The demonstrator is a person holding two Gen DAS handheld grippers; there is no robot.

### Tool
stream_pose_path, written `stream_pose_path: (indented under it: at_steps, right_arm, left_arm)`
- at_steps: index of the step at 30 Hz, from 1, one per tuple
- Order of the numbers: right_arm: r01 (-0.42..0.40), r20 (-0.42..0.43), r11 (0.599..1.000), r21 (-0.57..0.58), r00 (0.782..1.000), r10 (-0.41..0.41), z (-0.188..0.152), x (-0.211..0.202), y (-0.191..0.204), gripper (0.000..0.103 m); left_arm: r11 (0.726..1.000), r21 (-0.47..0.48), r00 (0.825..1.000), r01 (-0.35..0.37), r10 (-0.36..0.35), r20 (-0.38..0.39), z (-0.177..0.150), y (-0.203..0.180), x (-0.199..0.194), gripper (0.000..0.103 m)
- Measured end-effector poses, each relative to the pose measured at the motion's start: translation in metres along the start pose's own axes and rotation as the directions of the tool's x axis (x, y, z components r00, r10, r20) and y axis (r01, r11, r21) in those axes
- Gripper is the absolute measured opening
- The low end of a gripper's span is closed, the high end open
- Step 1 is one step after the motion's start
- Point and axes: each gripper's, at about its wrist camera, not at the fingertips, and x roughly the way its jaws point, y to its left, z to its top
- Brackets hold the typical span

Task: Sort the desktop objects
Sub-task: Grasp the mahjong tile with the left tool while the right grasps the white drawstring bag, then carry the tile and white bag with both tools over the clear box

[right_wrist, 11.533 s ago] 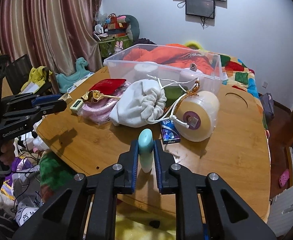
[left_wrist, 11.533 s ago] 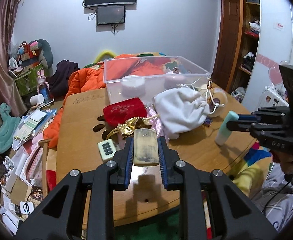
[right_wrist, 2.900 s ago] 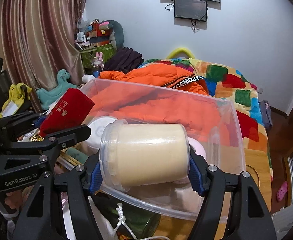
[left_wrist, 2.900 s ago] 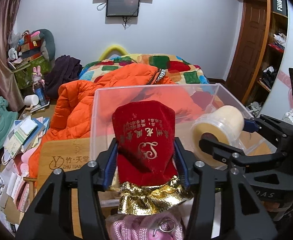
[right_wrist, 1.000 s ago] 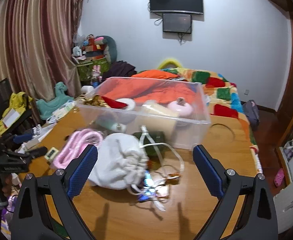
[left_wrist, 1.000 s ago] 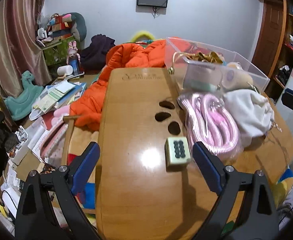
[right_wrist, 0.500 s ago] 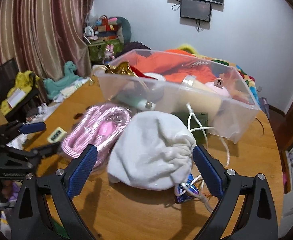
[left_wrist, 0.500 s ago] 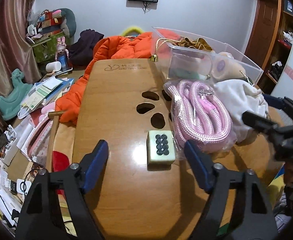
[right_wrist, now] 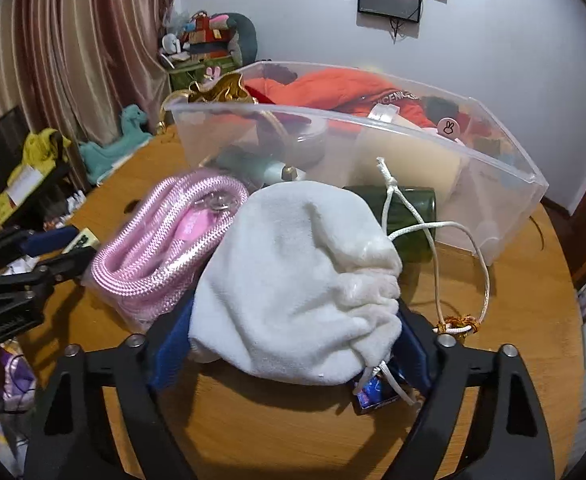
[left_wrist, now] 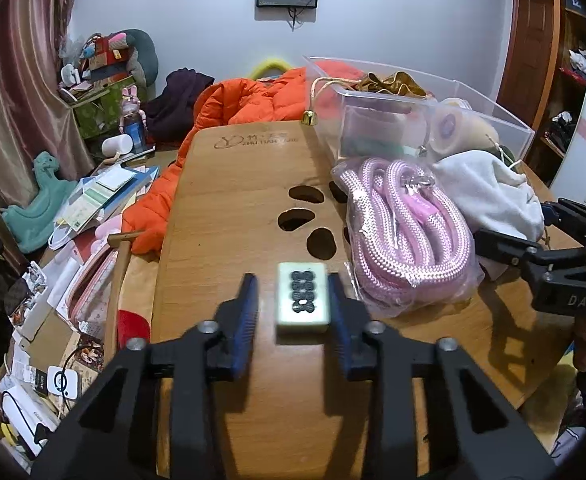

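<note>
The round wooden surface (left_wrist: 233, 208) fills most of the room's middle. A clear plastic bin (right_wrist: 505, 184) stands at its far side, already holding several things. Just in front of the bin lies a white drawstring pouch (right_wrist: 293, 280). The right gripper (right_wrist: 289, 320) straddles it. Its fingers have just been closing, and now they stand fairly wide with the blue pads pressed into the pouch's two flanks. A bagged coil of pink rope (left_wrist: 405, 240) lies touching the pouch. Nearer the surface's edge, just beside the rope, lies a mahjong tile (left_wrist: 302, 296). The left gripper (left_wrist: 291, 284) has its fingers drawn in narrow about the tile, one along each long side.
</note>
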Motion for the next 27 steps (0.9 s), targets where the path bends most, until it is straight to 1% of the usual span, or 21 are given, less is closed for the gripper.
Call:
stream_pose_path:
  at_steps: [1, 2, 3, 4, 5, 6, 10, 13, 16, 21, 27]
  right_arm:
    - [-0.012, 0.000, 1.000, -0.003, 1.000, 0.012, 0.000, -0.002, 0.000, 0.069]
    - [-0.024, 0.002, 1.000, 0.003, 1.000, 0.024, 0.000, -0.004, -0.001, 0.062]
    - [-0.033, 0.004, 0.999, 0.011, 0.999, 0.033, 0.000, -0.006, -0.003, 0.058]
    - [-0.044, 0.007, 0.999, 0.016, 0.999, 0.043, 0.000, -0.008, -0.005, 0.057]
    - [-0.057, 0.010, 0.998, 0.023, 0.998, 0.057, 0.000, -0.010, -0.008, 0.052]
    - [-0.068, 0.011, 0.997, 0.032, 0.998, 0.068, 0.000, -0.012, -0.010, 0.050]
    - [-0.087, 0.029, 0.994, 0.061, 0.996, 0.086, 0.002, -0.019, -0.017, 0.049]
    - [-0.126, 0.049, 0.988, 0.092, 0.991, 0.121, 0.002, -0.026, -0.023, 0.049]
    - [-0.166, 0.073, 0.979, 0.118, 0.985, 0.158, 0.004, -0.035, -0.030, 0.049]
    - [-0.202, 0.129, 0.968, 0.146, 0.975, 0.184, 0.008, -0.056, -0.039, 0.049]
    - [-0.206, 0.192, 0.963, 0.172, 0.966, 0.172, 0.012, -0.079, -0.049, 0.049]
  left_arm:
    - [1.000, 0.000, 1.000, -0.003, 0.003, 0.002, 0.000, -0.001, 0.001, 0.024]
    - [1.000, -0.002, 1.000, -0.002, 0.002, 0.003, 0.001, -0.002, 0.002, 0.024]
    - [1.000, -0.001, 1.000, 0.001, -0.001, 0.005, 0.001, -0.002, 0.002, 0.024]
    - [1.000, 0.000, 1.000, 0.000, 0.000, 0.006, 0.001, -0.003, 0.002, 0.024]
    - [1.000, 0.000, 1.000, -0.001, 0.001, 0.007, 0.001, -0.004, 0.002, 0.024]
    - [1.000, -0.001, 1.000, 0.002, -0.002, 0.006, 0.001, -0.004, 0.002, 0.024]
    - [1.000, -0.019, 1.000, 0.016, -0.016, 0.012, 0.002, -0.003, -0.002, 0.024]
    - [0.999, -0.030, 0.999, 0.024, -0.023, 0.027, 0.006, -0.004, -0.008, 0.024]
    - [0.999, -0.037, 0.998, 0.033, -0.031, 0.054, 0.012, -0.006, -0.016, 0.024]
    - [0.998, -0.050, 0.994, 0.049, -0.044, 0.101, 0.023, -0.011, -0.029, 0.024]
    - [0.996, -0.039, 0.988, 0.086, -0.080, 0.136, 0.037, -0.025, -0.038, 0.024]
